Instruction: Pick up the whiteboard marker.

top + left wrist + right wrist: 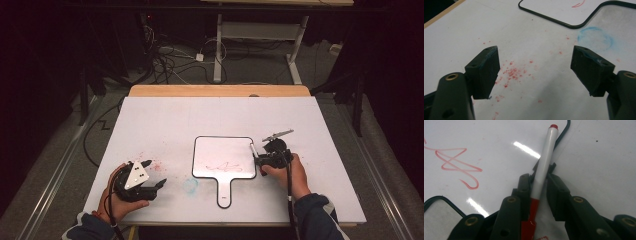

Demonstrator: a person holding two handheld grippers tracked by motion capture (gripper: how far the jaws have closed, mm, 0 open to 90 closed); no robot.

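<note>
A white marker (543, 167) with a red tip lies between the right gripper's (541, 182) jaws, which are closed on its barrel. Its long axis runs from bottom centre of the right gripper view to the upper middle, tip over the whiteboard's (202, 150) right edge, beside the red scribble (456, 162). The left gripper (152, 175), jaws wide apart and empty, rests at lower left of the high view, well apart.
</note>
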